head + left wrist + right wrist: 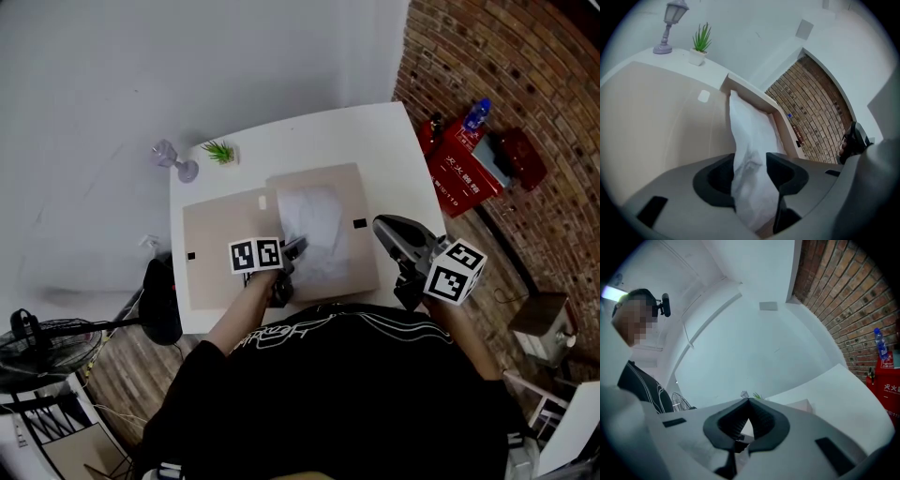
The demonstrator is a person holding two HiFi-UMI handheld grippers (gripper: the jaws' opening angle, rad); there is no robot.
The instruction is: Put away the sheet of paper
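Note:
A crumpled white sheet of paper lies on an opened beige folder on the white table. My left gripper is at the sheet's near edge. In the left gripper view the paper runs between the parted jaws of the left gripper, which stand open around it, and the folder's far flap rises behind it. My right gripper hovers off the folder's right side, above the table edge. In its own view the right gripper has its tips together, shut, with nothing between them.
A small potted plant and a purple lamp stand at the table's far left. A red box with a bottle sits on the floor by the brick wall. A fan and a black seat are at the left.

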